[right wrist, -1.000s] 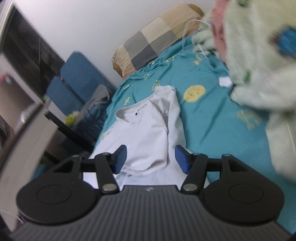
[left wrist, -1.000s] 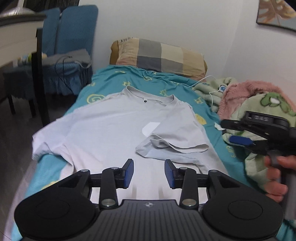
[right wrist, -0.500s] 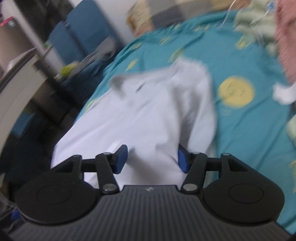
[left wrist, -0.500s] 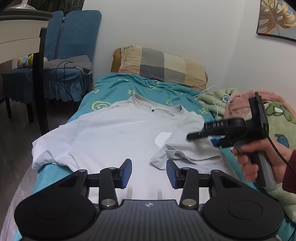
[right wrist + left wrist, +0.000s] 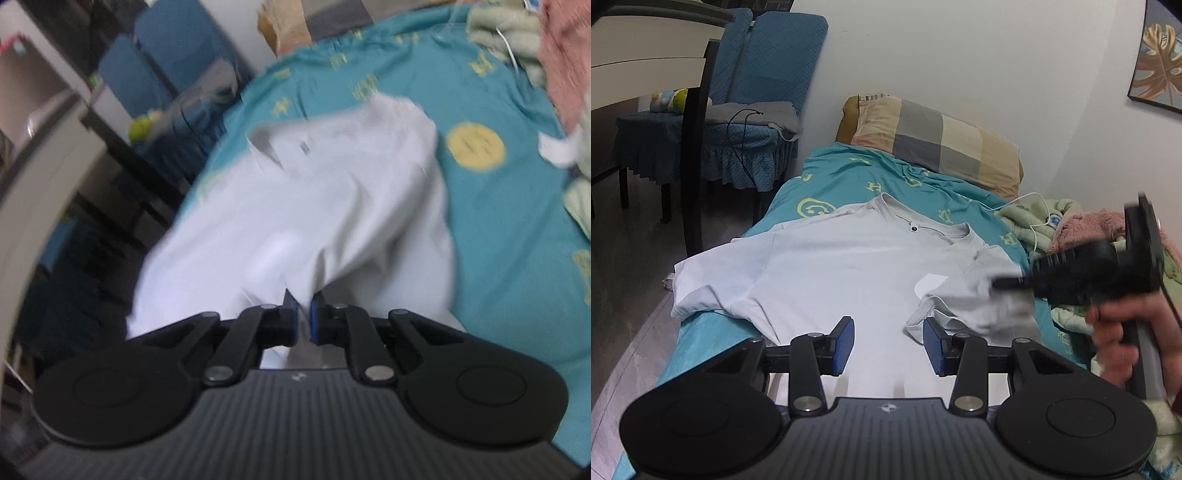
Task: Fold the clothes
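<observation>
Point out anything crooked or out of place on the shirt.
The white T-shirt lies unevenly: one sleeve is folded onto its chest and bunched, gripped by the right tool, while the other sleeve droops off the bed's edge.

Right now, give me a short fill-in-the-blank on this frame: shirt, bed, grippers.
1. The white t-shirt lies spread on a ____ bedsheet.
2. The right gripper is shut on a fold of the ____.
3. Nothing sits between the left gripper pads, so it is ____.
4. At the head of the bed lies a checked ____.

Missing words: teal; t-shirt; open; pillow
</observation>
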{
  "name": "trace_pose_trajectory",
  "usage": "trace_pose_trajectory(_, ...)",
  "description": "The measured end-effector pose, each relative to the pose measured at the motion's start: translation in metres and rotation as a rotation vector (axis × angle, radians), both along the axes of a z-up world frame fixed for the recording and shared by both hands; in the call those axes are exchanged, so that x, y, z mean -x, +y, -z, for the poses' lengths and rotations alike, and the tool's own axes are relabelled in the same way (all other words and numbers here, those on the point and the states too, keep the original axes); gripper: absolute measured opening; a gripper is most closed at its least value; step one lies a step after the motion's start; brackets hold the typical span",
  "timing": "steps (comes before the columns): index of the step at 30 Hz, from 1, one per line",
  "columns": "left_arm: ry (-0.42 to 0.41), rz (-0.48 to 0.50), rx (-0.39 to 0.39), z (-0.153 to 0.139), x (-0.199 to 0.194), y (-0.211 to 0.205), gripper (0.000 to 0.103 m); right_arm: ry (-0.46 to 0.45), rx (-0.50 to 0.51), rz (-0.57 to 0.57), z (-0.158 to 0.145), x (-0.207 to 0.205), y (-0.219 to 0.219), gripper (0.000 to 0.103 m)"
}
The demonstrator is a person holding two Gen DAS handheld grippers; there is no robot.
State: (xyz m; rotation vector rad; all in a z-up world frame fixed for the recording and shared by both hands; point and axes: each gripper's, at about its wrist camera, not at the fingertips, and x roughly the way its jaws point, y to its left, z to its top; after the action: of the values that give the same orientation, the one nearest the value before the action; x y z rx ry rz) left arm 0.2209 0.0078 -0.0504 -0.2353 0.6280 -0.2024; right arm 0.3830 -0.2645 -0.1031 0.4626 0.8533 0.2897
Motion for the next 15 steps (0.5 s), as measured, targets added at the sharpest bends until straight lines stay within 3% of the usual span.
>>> trace_pose_trajectory(3,-0.002,0.0,-0.011,0.001,0.001,-0.003,0.044,-0.049,0.011,0.027,-0.022,-0.035,0.021,0.01)
trace_pose_trajectory(6,0.001,-0.004,-0.024,0.005,-0.002,-0.005,0.044,-0.043,0.036,0.048,-0.023,-0.075,0.044,0.01)
trace_pose_trajectory(12,0.032,-0.01,-0.068,0.022,-0.011,-0.006,0.044,0.021,0.103,0.031,0.029,-0.12,0.075,0.012)
trace_pose_trajectory(14,0.045,-0.007,-0.075,0.028,-0.015,-0.007,0.044,0.008,0.083,0.019,0.038,-0.116,0.075,0.018)
trace_pose_trajectory(15,0.047,-0.002,-0.087,0.03,-0.017,-0.009,0.044,0.002,0.074,0.013,0.043,-0.114,0.076,0.033)
